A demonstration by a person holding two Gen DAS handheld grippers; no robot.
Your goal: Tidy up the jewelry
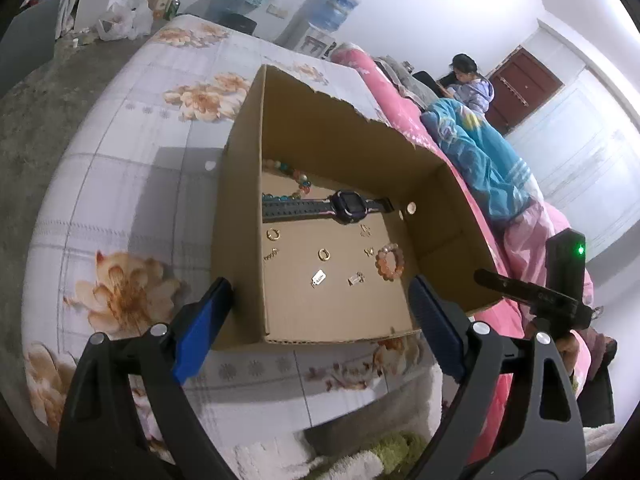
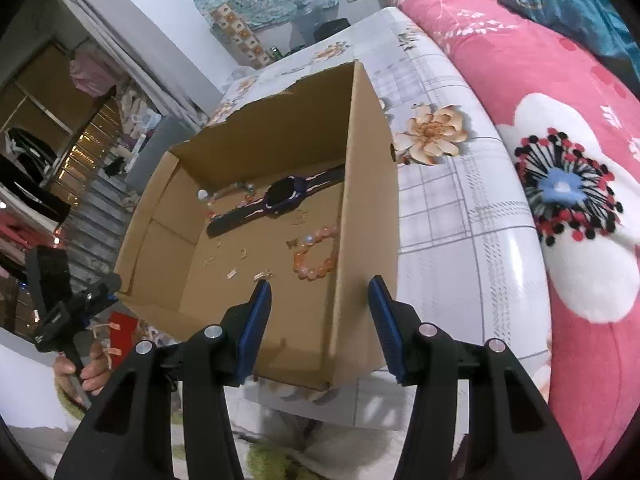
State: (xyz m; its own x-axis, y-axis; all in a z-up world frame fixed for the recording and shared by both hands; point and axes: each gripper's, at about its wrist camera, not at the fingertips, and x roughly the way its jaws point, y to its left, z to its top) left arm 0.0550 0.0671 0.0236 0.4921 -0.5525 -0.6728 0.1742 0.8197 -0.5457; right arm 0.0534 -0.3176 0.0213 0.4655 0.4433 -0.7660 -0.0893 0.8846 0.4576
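An open cardboard box (image 1: 328, 136) (image 2: 272, 128) stands on a floral bed sheet (image 1: 120, 200). On its floor lie a dark watch (image 1: 348, 208) (image 2: 286, 196), a pink bead bracelet (image 1: 389, 262) (image 2: 316, 256), a multicoloured bead bracelet (image 1: 296, 178) at the back, small gold earrings (image 1: 273, 234) and a tagged piece (image 1: 319, 278). My left gripper (image 1: 320, 284) hovers wide open over the box's near edge and holds nothing. My right gripper (image 2: 319, 284) is open about half as wide above the box's near right corner, with nothing gripped.
A pink flowered quilt (image 2: 560, 160) and a blue blanket (image 1: 480, 160) lie piled to the right of the box. A person (image 1: 468, 84) sits far back by a dark red door. A fluffy rug (image 1: 360, 460) lies below the bed edge.
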